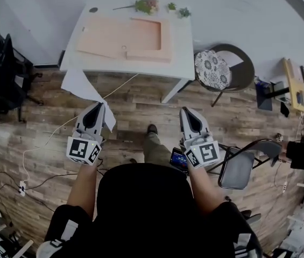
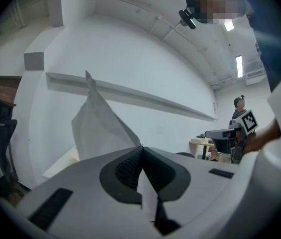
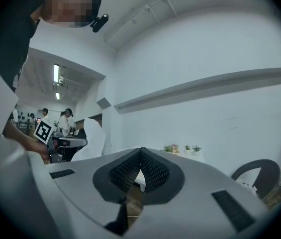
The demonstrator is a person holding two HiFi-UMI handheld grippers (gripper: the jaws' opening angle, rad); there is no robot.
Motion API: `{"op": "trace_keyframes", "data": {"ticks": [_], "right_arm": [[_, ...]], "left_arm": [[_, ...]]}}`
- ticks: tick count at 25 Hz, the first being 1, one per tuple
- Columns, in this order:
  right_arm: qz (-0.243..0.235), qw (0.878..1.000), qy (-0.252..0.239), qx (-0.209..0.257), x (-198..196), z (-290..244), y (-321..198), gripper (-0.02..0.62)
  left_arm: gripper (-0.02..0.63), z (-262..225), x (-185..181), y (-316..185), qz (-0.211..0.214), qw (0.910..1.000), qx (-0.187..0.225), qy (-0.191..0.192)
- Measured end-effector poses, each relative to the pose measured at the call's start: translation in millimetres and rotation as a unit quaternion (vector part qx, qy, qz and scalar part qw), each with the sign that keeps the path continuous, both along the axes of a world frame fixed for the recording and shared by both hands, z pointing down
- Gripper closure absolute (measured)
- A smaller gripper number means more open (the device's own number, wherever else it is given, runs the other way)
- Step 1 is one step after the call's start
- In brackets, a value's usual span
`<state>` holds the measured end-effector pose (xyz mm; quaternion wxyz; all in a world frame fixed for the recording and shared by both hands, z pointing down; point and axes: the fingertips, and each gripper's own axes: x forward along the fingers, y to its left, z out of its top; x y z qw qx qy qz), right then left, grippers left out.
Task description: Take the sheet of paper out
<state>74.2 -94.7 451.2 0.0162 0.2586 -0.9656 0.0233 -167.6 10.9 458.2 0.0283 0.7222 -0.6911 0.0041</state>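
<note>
left gripper: my left gripper [image 1: 99, 105] is clenched on the sheet of paper; in the left gripper view [image 2: 141, 148] the pads are closed on it, with a white sliver running down between them.
sheet of paper: white and creased [image 1: 82, 86]. It sticks out ahead of the left tips, over the wood floor [image 1: 141, 104], by the near-left corner of the table. I can't tell whether its far edge touches the table. In the left gripper view it stands up above the jaws [image 2: 98, 128].
right gripper: my right gripper [image 1: 186, 110] is closed and empty. In the right gripper view [image 3: 141, 150] the ribbed pads meet at the tip with nothing between them, and only floor shows through the gap below.
table: white [image 1: 181, 63], ahead of both grippers and well apart from the right one.
peach folder: flat on the tabletop [image 1: 125, 36], with the sheet outside it.
small plants: at the table's far edge [image 1: 147, 5].
cushioned chair: round patterned seat [image 1: 212, 69], just right of the table.
folding chair: grey [image 1: 238, 168], beside my right arm.
grippers: side by side, apart, both pointing toward the table.
</note>
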Motion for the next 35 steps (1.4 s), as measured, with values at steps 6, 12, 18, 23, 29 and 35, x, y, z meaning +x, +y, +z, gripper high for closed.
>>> {"op": "trace_keyframes", "data": {"ticks": [6, 12, 18, 23, 29, 35], "right_arm": [[0.012, 1.000, -0.004, 0.004, 25, 2, 52, 0.584], [0.014, 1.000, 0.004, -0.013, 53, 10, 98, 0.584], [0.014, 1.000, 0.001, -0.021, 77, 14, 101, 0.584], [0.006, 1.000, -0.010, -0.015, 98, 8, 92, 0.584], [0.007, 1.000, -0.009, -0.007, 150, 2, 83, 0.584], [0.008, 1.000, -0.010, -0.024, 189, 17, 79, 0.584]], "left_arm": [[0.603, 8, 21, 46, 0.013, 0.9999, -0.004, 0.003], [0.603, 8, 50, 83, 0.023, 0.9996, -0.014, 0.007], [0.603, 4, 79, 98, 0.030, 0.9994, -0.019, 0.008], [0.603, 0, 112, 98, 0.031, 0.9994, -0.015, 0.009], [0.603, -7, 163, 87, 0.037, 0.9992, -0.008, 0.011], [0.603, -3, 201, 90, 0.040, 0.9991, -0.013, 0.008]]}}
